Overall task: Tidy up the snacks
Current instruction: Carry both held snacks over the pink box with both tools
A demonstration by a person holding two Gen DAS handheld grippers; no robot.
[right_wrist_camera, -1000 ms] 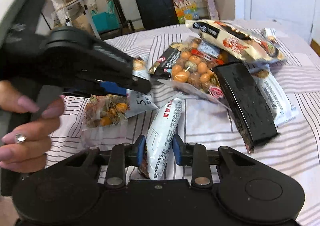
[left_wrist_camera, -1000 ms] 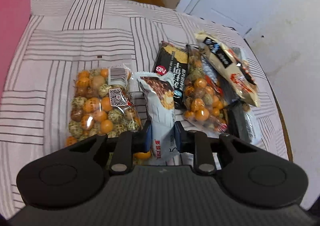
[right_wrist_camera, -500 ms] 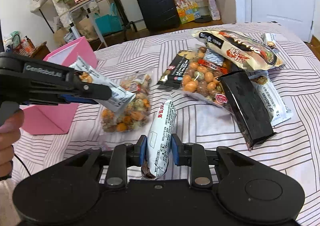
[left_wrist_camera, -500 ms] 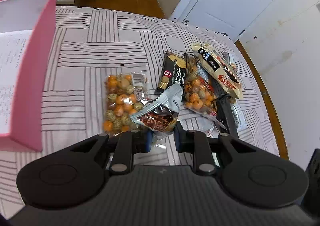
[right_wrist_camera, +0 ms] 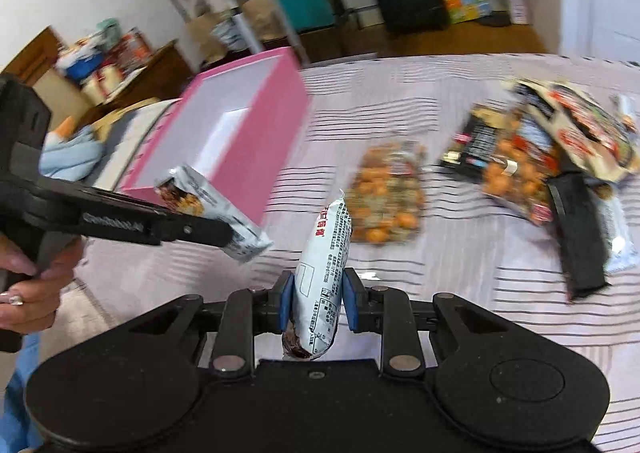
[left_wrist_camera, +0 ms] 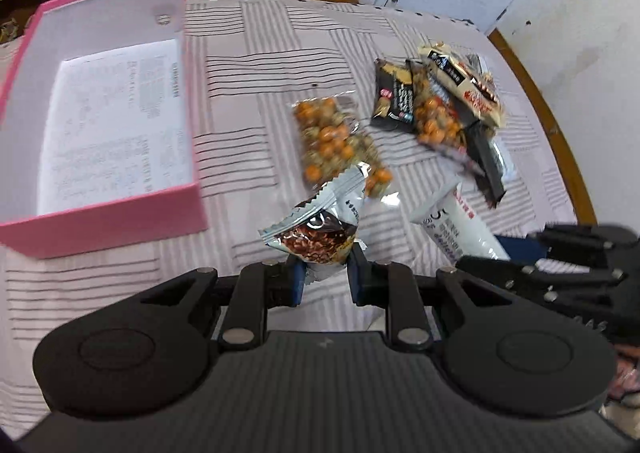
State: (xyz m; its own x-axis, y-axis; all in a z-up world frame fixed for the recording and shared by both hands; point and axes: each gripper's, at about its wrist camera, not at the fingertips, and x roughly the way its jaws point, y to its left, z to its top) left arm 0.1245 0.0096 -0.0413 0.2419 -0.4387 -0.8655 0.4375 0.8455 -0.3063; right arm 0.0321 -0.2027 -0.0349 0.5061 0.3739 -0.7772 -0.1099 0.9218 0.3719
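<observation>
two snack packets lifted off the striped surface, one in each tool

left wrist: left tool [left_wrist_camera: 324, 273] clamped on a grey packet [left_wrist_camera: 320, 223], long axis pointing up and away, now raised, the pink box [left_wrist_camera: 100, 209] come fully into view. right wrist: right tool [right_wrist_camera: 314, 301] clamped on a white packet [right_wrist_camera: 322, 277], near upright, off the surface [right_wrist_camera: 460, 293] where it lay before.

Two wrist cameras, both tilted steeply down over your striped bed [left_wrist_camera: 280, 53].
Your left view looks along its fingers [left_wrist_camera: 297, 281] from close above, the pink box [left_wrist_camera: 120, 213] at near left. Your right view faces across the bed toward the far room, and sees the left gripper [right_wrist_camera: 236, 237] at its left. Both share the box and the snack pile [right_wrist_camera: 520, 157].
</observation>
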